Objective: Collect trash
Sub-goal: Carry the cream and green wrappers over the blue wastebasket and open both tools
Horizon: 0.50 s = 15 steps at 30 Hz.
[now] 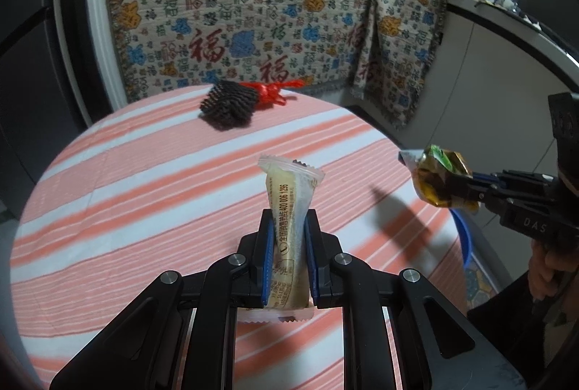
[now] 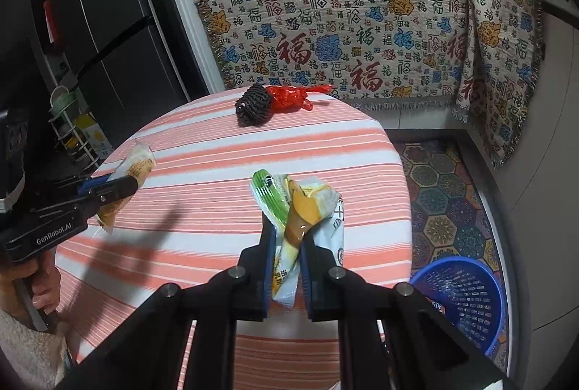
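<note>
round table [image 2: 224,219], striped cloth | patterned blanket [image 2: 362,28] over counter | dark fridge [image 2: 90,9] | hexagon-tiled floor [image 2: 438,187]

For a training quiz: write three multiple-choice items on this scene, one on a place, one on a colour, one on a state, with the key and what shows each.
1. Where is the basket?
A. on the table
B. on the floor beside the table
C. on the counter

2. What colour is the crumpled bag at the table's far edge?
A. red
B. white
C. blue

3. What is the left gripper doing?
A. open, holding nothing
B. resting on the tablecloth
C. shut on the pale yellowish wrapper

Key: 1 B, the right wrist view shows it low on the tiled floor. 2 A, bright red beside the dark mesh piece. 3 C, its pads pinch the wrapper above the cloth.
</note>
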Motion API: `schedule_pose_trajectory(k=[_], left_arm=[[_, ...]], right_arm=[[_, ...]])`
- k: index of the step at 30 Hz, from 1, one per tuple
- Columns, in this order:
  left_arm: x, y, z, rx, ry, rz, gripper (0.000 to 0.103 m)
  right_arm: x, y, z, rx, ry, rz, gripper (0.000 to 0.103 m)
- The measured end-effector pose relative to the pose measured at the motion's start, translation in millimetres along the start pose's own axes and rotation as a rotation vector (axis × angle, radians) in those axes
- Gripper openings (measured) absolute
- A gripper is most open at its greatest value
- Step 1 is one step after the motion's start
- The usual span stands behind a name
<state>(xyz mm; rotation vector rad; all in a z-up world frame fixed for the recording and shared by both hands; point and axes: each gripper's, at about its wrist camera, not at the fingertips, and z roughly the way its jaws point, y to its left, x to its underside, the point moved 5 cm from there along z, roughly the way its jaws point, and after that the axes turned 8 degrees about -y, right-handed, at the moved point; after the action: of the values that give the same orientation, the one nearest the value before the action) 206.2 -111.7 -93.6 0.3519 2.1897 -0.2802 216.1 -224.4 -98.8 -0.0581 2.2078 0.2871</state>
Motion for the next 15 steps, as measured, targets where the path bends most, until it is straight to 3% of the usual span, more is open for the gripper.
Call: schedule_pose_trajectory(k=[8,15], left_arm=[[6.5,-64.1,21.5,0.152,0.058,0.008,0.015],[-0.6,-165.2,52.0,0.344,0.104,0.022,0.015]], right_arm=[[-4.5,-42.7,-18.4,0.069,-0.031,0.047,0.013],[15.4,-135.1,-49.6,0.223,-0.017,0.180,0.013]])
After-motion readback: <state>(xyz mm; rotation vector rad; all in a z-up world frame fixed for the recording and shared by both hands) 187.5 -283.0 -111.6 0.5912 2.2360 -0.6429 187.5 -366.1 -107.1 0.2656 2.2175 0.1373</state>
